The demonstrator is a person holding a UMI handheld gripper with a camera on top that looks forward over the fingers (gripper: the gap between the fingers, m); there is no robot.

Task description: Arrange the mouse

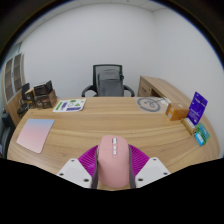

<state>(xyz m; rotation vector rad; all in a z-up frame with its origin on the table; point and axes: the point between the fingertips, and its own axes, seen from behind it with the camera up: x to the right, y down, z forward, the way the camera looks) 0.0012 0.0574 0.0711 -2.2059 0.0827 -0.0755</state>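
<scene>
A pink computer mouse (113, 162) is held between my gripper's (113, 172) two fingers, its magenta pads (90, 158) pressing on both of its sides. It hangs above the near edge of the wooden desk (110, 118). A pale pink mouse mat (37, 133) lies on the desk ahead to the left of the fingers.
A black office chair (107, 80) stands behind the desk. Black boxes (35, 97) and a book (70, 104) sit at the far left. A wooden box (178, 112), a purple card (196, 105) and a teal item (202, 134) stand at the right.
</scene>
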